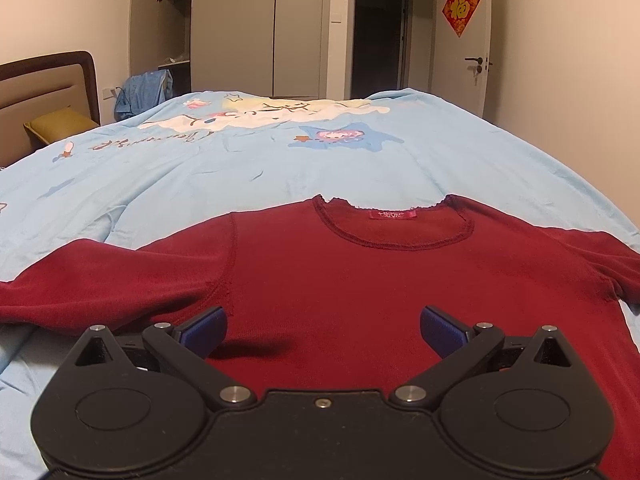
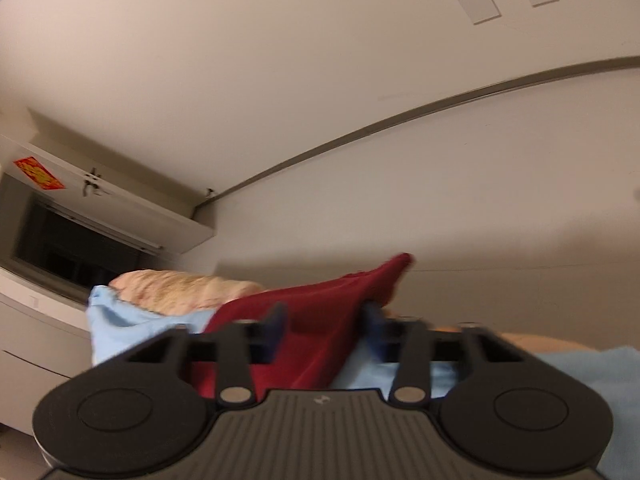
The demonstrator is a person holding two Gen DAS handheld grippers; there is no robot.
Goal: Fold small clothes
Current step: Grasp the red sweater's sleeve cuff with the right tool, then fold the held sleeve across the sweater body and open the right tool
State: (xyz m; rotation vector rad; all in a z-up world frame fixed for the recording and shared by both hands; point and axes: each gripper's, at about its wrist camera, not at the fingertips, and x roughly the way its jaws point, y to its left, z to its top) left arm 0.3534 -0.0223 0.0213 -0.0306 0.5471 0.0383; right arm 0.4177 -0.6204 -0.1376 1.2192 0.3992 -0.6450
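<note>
A dark red long-sleeved shirt (image 1: pixel 340 280) lies flat, front up, on the light blue bedspread (image 1: pixel 200 160), its neckline pointing away and both sleeves spread sideways. My left gripper (image 1: pixel 323 330) hovers over the lower chest of the shirt, its blue-padded fingers (image 1: pixel 204 330) wide apart and holding nothing. In the blurred right wrist view, my right gripper (image 2: pixel 324 318) has bunched red shirt fabric (image 2: pixel 320 320) filling the gap between its fingers. The sleeve end (image 2: pixel 396 266) sticks out past the fingertips, raised off the bedspread (image 2: pixel 120 312).
The bed has a brown headboard (image 1: pixel 52 80) and a yellow pillow (image 1: pixel 60 122) at far left. Grey wardrobes (image 1: pixel 256 28) and a dark doorway (image 1: pixel 380 40) stand beyond the bed. A white door with a red paper square (image 1: pixel 461 5) is at right.
</note>
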